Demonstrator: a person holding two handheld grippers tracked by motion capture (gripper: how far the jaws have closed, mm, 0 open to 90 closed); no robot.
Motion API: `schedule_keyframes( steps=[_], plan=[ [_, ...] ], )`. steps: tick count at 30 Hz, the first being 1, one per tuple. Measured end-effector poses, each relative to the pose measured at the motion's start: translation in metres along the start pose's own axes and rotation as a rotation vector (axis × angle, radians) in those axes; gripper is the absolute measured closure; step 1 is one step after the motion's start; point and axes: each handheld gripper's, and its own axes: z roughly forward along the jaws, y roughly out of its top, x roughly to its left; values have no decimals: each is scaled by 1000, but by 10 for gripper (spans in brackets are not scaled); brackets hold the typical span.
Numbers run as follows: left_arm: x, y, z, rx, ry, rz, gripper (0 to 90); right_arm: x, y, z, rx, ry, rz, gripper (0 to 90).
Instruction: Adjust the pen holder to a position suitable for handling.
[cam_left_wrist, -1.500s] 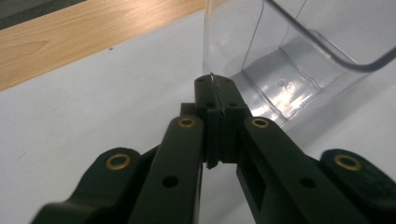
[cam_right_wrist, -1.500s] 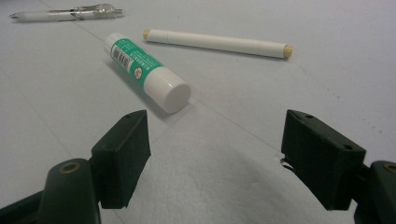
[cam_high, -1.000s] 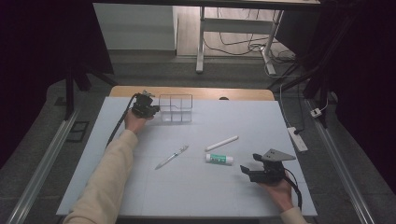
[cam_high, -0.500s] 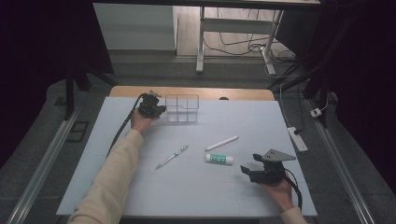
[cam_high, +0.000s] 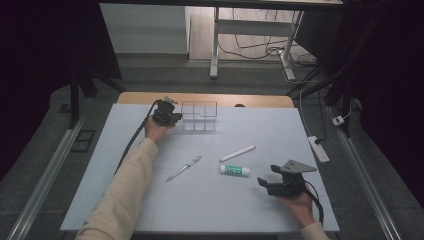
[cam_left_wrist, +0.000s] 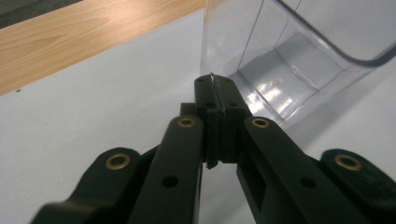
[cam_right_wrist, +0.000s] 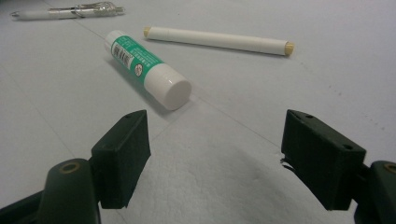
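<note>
Near the desk's far edge, the left gripper (cam_high: 172, 118) pinches the clear organizer's (cam_high: 199, 116) wall; the right gripper's (cam_high: 263, 182) jaws stand spread near the glue stick (cam_high: 235, 170).

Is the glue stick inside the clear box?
No, the glue stick lies on the table, apart from the clear box.

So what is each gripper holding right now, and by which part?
The left gripper is shut on the clear organizer, pinching its thin side wall. The right gripper is open and holds nothing.
</note>
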Motion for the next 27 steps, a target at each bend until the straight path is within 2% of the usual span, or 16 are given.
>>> schedule_keyframes(
  steps=[19,27],
  plan=[
    [-13,7,8,-6,-19,11,884,0,-1,0,-5,2,0,230],
    [-11,7,0,-21,-44,22,881,-1,-1,-1,0,-2,-2,230]
  ],
)
